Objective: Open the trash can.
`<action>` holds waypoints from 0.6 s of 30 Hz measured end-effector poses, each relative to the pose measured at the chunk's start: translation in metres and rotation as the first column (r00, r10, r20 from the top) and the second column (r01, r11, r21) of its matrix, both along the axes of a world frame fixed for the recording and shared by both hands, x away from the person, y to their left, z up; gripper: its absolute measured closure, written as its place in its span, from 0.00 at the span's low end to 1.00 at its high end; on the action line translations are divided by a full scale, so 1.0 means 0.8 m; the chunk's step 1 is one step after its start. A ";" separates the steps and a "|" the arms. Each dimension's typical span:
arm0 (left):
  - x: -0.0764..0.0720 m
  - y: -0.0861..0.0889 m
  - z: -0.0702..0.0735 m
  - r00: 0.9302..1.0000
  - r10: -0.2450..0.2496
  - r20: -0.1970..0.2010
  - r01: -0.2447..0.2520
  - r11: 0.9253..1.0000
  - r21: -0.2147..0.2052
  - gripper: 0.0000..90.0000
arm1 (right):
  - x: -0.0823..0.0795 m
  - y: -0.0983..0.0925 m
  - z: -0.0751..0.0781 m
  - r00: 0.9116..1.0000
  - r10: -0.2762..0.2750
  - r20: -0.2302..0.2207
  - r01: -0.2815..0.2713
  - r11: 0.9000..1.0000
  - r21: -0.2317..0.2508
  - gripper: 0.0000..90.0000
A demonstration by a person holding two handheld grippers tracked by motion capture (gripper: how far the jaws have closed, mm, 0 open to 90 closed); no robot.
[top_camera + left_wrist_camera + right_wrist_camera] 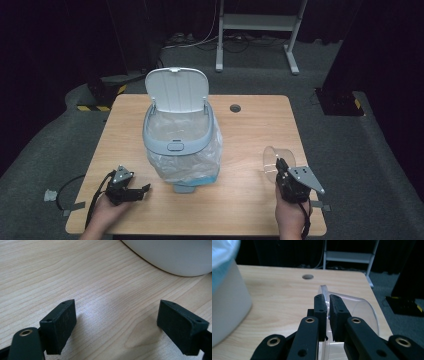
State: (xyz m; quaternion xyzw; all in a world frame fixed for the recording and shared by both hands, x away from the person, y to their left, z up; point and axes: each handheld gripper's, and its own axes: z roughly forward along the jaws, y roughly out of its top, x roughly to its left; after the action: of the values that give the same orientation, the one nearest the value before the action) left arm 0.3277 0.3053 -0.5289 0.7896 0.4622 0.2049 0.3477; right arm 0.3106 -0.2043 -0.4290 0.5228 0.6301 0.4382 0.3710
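One clear cup (276,159) on its side, rim pinched by right gripper (328,305); open bin (179,131) lies to its left. Left gripper (117,322) spread, idle.

A pale wood-grain pattern is shown on the table (250,145), with a dark round hole (235,108) in its upper middle. The bin (180,145) at the centre of the high view is coloured light grey-blue, its raised lid (176,89) is whitish, and it is lined with a clear bag (187,165) tinged blue at the bottom. The cup (274,160) at lower right is colourless and transparent. Both the left gripper (142,190) and the right gripper (328,306) are black, and each is topped by a grey plate. Yellow-and-black stripes are seen at the upper left edge.
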 end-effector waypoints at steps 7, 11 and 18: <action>0.000 0.000 0.000 1.000 0.000 0.000 0.000 1.000 0.000 0.18 | -0.006 0.018 0.034 0.996 0.045 0.082 -0.047 0.999 0.012 0.94; 0.000 0.000 0.000 1.000 0.001 0.001 -0.001 1.000 0.000 0.18 | -0.008 0.024 0.051 0.991 0.059 0.124 -0.064 0.997 0.033 0.94; 0.000 0.000 0.000 1.000 0.000 0.000 0.000 1.000 0.000 0.18 | -0.008 0.037 0.089 0.976 0.086 0.199 -0.101 0.992 0.071 0.94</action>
State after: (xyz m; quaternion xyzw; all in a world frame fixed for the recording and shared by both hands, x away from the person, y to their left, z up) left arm 0.3277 0.3053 -0.5289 0.7896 0.4623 0.2049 0.3477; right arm 0.3042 -0.1746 -0.3577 0.4615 0.5965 0.5293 0.3886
